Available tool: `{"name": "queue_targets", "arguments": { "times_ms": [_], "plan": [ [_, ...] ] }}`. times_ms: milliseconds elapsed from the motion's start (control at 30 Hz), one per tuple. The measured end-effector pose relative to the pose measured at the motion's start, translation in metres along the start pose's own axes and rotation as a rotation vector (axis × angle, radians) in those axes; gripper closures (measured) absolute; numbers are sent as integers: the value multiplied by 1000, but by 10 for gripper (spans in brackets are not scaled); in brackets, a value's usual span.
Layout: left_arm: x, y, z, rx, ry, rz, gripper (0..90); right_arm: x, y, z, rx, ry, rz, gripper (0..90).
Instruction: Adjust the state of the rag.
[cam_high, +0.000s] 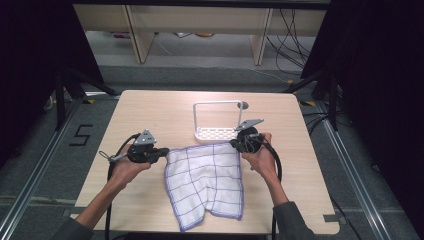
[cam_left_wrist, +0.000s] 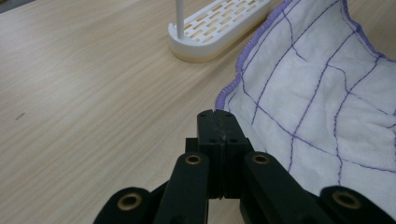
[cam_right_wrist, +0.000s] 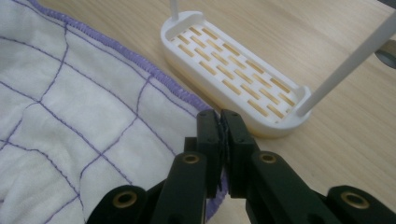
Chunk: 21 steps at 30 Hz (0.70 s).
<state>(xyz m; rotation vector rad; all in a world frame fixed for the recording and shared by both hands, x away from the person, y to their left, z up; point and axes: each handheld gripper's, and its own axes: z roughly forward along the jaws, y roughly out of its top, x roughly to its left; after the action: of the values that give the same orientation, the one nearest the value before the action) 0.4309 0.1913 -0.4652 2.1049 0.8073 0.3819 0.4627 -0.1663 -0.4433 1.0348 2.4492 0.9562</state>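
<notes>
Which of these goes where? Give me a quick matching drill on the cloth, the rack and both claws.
1. cloth
2. rack
3. left claw
4. right claw

a. pinches the cloth's far left corner
b. white, slotted base, behind the cloth
c. pinches the cloth's far right corner, beside the rack
d. white with purple grid, on the table

Pairs: 1-d, 2-b, 3-a, 4-c

the white rack (cam_high: 218, 121) stands at twelve o'clock from the cloth (cam_high: 205, 181), seemingly touching its far edge, blocking the way forward. bare table (cam_high: 150, 110) lies open at nine, ten and three o'clock, wide enough to pass.
</notes>
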Motion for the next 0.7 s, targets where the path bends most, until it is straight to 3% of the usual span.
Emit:
{"name": "queue_targets", "arguments": {
  "times_ms": [133,167,267,300,400,433,467,533,567,600,700],
  "plan": [
    [-1,-5,10,35,-5,7,893,-2,-8,4,3,9,38,872],
    [-1,-7,14,39,-9,0,893,-3,-9,5,26,11,33,872],
    [-1,-12,24,70,-19,-1,890,0,-12,15,13,-3,11,872],
    [-1,-14,28,75,-20,-6,890,2,-11,14,43,0,14,872],
    [1,-18,35,81,-42,-38,873,5,-11,21,51,-2,-1,871],
    [2,-18,37,81,-45,-54,853,7,-10,21,47,-6,17,871],
    [3,-19,38,80,-62,-54,819,6,-10,22,56,-6,-17,871],
    [3,-19,40,75,-59,-97,673,8,-10,24,51,0,9,871],
    [3,-19,41,91,-47,-97,600,7,-11,25,49,-9,-8,870],
    [3,-19,43,95,-42,-101,546,8,-10,25,53,-10,5,870],
    [2,-18,48,108,-37,-102,495,8,-11,26,44,-7,10,869]
  ]
}}
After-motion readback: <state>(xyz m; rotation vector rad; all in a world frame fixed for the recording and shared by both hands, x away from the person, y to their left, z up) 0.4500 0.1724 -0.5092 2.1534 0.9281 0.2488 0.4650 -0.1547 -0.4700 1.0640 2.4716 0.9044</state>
